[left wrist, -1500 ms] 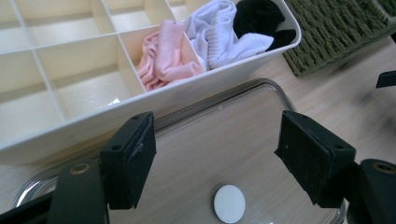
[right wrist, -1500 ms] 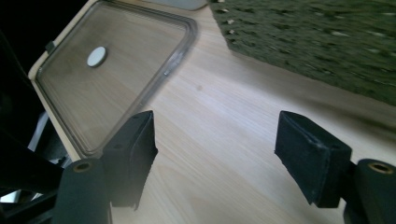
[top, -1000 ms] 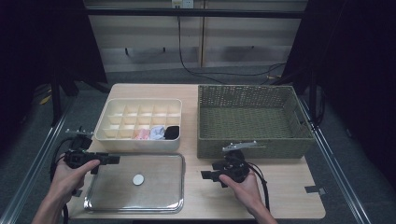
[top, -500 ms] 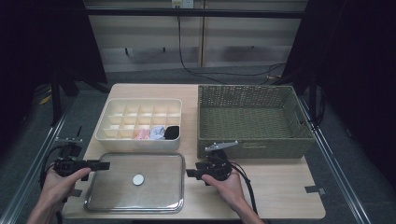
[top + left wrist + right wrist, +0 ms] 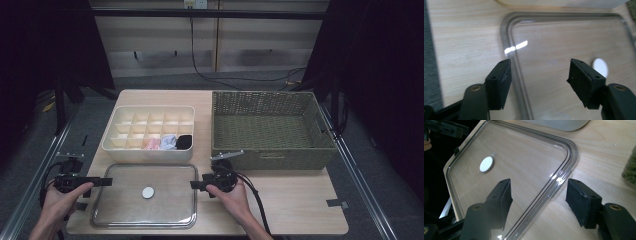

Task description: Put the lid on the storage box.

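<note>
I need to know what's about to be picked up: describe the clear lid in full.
The clear lid is a flat rectangular sheet of see-through plastic with rounded corners, a raised ridged rim and a small white disc near its middle. It lies flat on the wooden table, in front of the cream divided box. Open tongs straddle each short edge without pressing on it.

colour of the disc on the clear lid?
White: the disc on the clear lid shows best in the right gripper view.

So there's a flat clear plastic lid with a white round disc [image 5: 144, 196] lying at the wooden table's [image 5: 295, 200] front. The left gripper [image 5: 106, 181] sits at its left edge and the right gripper [image 5: 193, 184] at its right, both pointing inward. Behind are a cream divided organizer box [image 5: 150, 131] and an olive woven basket [image 5: 272, 129].
</note>
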Demonstrator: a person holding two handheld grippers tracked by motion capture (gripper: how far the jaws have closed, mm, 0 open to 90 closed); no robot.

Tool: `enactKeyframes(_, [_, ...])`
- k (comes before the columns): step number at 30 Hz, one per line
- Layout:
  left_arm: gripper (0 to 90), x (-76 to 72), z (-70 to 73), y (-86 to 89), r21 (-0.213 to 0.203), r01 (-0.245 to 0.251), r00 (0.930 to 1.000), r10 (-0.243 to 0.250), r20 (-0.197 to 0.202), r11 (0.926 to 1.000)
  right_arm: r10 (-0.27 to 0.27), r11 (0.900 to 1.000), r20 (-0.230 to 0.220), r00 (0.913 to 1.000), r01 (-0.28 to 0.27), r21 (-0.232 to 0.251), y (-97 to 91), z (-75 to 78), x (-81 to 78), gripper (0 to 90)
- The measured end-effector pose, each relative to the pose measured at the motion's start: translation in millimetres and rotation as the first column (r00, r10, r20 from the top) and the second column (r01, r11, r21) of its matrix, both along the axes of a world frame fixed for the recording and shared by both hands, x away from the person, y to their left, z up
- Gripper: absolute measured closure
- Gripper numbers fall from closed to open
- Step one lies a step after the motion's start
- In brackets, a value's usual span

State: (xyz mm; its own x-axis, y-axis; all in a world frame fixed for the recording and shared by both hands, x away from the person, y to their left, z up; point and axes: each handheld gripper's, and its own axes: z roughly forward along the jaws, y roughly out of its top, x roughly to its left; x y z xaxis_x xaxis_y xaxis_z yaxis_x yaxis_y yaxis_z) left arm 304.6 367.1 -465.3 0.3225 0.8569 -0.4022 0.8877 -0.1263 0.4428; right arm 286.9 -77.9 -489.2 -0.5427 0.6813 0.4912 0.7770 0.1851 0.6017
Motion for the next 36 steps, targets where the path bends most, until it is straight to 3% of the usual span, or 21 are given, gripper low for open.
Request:
enactKeyframes(2, [33.8,-1.3,-2.8,2.5,-0.024,0.010,0.9999,-0.010,-0.009,0.9997,-0.007,1.0000,0.005,1.0000,0.007,-0.004,1.1,-1.4,0.4,36.1])
enactKeyframes(4, [34.0,-4.3,-7.1,5.5,-0.060,-0.012,0.9998,0.011,-0.015,0.9981,-0.018,0.9998,-0.001,0.9998,0.018,-0.005,2.4,-3.3,1.0,36.7])
enactKeyframes(5, [34.3,-5.3,-9.2,7.4,-0.040,-0.014,0.9997,0.013,-0.020,0.9991,-0.030,0.9995,0.001,0.9996,0.030,-0.010,3.1,-4.0,1.2,37.0])
enactKeyframes(7, [34.5,-7.5,-10.5,9.5,-0.064,-0.036,0.9992,0.035,-0.018,0.9973,-0.042,0.9990,0.008,0.9991,0.042,-0.011,4.1,-5.4,1.1,38.1])
enactKeyframes(14, [33.6,-7.2,-13.0,8.2,-0.010,-0.018,0.9996,0.018,-0.022,0.9998,-0.065,0.9976,0.000,0.9979,0.065,-0.024,12.6,-9.9,-0.6,37.8])
enactKeyframes(16, [33.9,-10.1,-12.9,7.4,0.004,-0.027,0.9996,0.027,0.000,0.9996,-0.066,0.9973,0.010,0.9977,0.067,-0.032,15.7,-11.2,-2.4,38.9])
enactKeyframes(22, [33.9,-12.1,-16.2,6.4,-0.030,-0.036,0.9992,0.037,0.018,0.9989,-0.089,0.9957,0.014,0.9959,0.089,-0.025,21.0,-11.8,-6.0,38.5])
enactKeyframes(24, [36.2,-11.6,-16.5,4.5,-0.044,-0.007,0.9999,0.008,0.010,0.9990,-0.098,0.9952,0.006,0.9952,0.098,-0.008,21.0,-12.8,-6.0,38.6])
enactKeyframes(26, [35.0,-11.6,-15.5,1.8,-0.016,0.006,0.9999,-0.005,0.013,0.9999,-0.124,0.9922,-0.010,0.9922,0.124,0.010,21.2,-13.3,-6.3,38.7])
enactKeyframes(30, [35.0,-9.4,-15.9,2.0,-0.036,-0.018,0.9998,0.018,0.004,0.9992,-0.166,0.9853,-0.044,0.9852,0.167,0.034,20.8,-13.8,-5.4,39.5])
enactKeyframes(36, [34.7,-6.9,-15.1,0.1,-0.017,-0.012,0.9999,0.012,0.004,0.9998,-0.201,0.9759,-0.082,0.9761,0.207,0.069,18.0,-15.3,-4.2,43.2])
